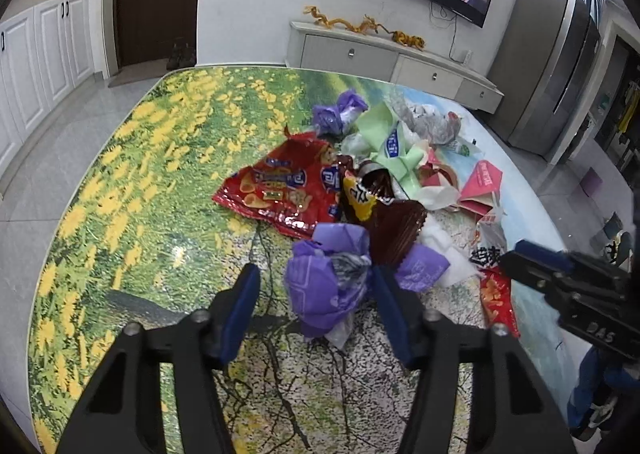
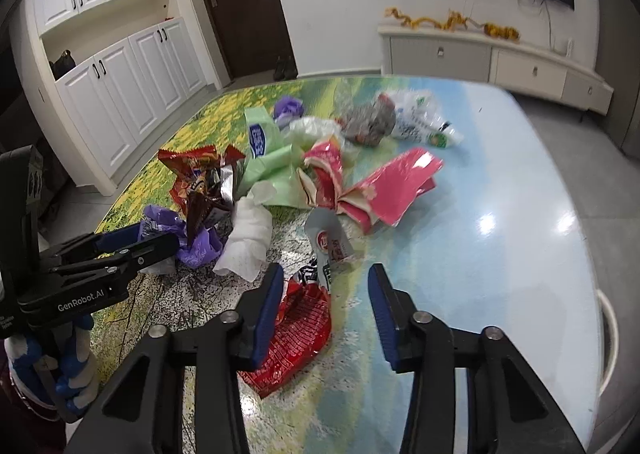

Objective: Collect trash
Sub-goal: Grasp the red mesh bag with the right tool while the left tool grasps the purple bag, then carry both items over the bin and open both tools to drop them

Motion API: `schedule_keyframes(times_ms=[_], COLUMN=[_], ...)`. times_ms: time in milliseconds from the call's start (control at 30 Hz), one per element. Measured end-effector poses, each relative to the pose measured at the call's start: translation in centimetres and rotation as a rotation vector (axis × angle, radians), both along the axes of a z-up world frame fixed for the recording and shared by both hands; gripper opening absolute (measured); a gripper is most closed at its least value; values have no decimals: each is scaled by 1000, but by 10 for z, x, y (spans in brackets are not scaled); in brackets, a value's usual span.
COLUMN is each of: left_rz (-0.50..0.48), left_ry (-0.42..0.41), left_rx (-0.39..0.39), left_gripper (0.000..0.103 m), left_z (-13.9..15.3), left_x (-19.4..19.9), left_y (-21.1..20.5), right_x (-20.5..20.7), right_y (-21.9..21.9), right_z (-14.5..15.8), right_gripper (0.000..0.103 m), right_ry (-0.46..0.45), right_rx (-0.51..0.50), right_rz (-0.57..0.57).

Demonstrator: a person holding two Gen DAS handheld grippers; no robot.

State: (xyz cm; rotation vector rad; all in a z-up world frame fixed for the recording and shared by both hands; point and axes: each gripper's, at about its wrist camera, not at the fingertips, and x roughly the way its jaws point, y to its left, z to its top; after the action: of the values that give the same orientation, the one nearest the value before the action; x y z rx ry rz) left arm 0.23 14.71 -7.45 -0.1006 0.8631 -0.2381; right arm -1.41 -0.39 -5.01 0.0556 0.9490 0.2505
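The crumpled purple bag [image 1: 328, 286] beside the red wrapper [image 2: 296, 334] should be squarely centred between each gripper's still-unclamped jaws before squeezing.

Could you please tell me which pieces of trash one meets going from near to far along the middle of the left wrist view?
Crumpled purple bag between the left gripper's fingers → dark brown wrapper → big red snack bag → light green wrapper → second purple bag.

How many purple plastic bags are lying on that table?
3. One purple bag sits between the left gripper fingers, a smaller one just to its right, and a third at the pile's far edge. More may hide underneath.
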Motion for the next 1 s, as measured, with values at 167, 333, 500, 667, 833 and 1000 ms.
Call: schedule_keyframes(times_ms=[167,333,500,667,833,1000], left_rz=[-4,13,44,25,-56,-191], left_ry=[-13,-30,-70,-113,-155,-172], left_rx=[0,18,21,19,28,27], left_gripper=[38,36,36,36,36,36], left_z=[2,11,33,58,80,96], left_x=[-6,-21,-36,-39,-31,-13], left_y=[-1,1,9,-3,-42,-103], right_x=[2,-3,-10,-17,-19,-24], right_y=[1,-3,-7,-16,-40,-90], right_z=[-11,-8,5,23,40,57], right_gripper=[23,20,19,19,19,19], right_ry=[43,29,-16,-77,-135,-192], right_rx=[35,71,101,137,157,155], right_rz=[20,33,38,40,1,-99])
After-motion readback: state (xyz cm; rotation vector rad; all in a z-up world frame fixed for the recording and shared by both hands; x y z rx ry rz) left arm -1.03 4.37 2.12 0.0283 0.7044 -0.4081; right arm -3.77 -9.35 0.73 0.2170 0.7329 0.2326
